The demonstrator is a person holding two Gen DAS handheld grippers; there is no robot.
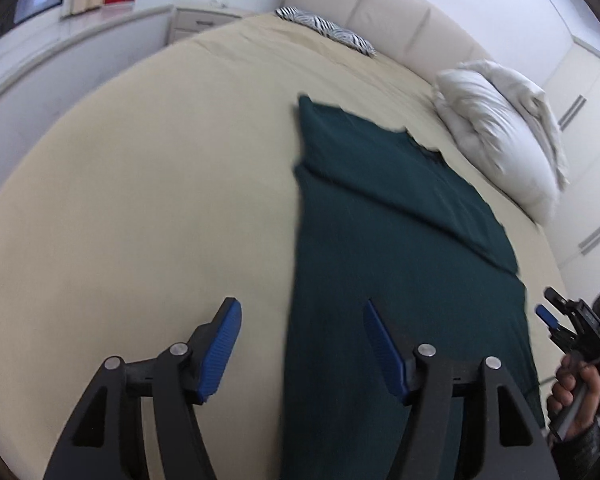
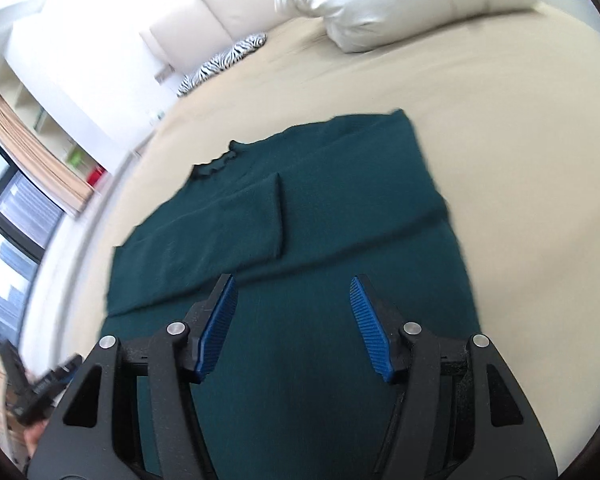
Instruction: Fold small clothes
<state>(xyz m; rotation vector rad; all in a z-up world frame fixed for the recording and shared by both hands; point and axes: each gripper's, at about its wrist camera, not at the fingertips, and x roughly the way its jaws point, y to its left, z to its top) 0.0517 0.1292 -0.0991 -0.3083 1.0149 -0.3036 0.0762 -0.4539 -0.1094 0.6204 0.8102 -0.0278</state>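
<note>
Both tongs spread, nothing held: left tongs, right tongs. Dark green sweater laid flat on bed, sleeves folded in. Risk: only the top layer gets pinched, sleeves pulled loose.

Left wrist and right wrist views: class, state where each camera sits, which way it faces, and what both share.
Left wrist: on the left gripper, open, above the green garment's left edge, facing the headboard; the right gripper and hand show at right.
Right wrist: on the right gripper, open, over the garment, facing the white pillow.
Shared: garment, pillow, zebra-print cushion, beige bed.
</note>
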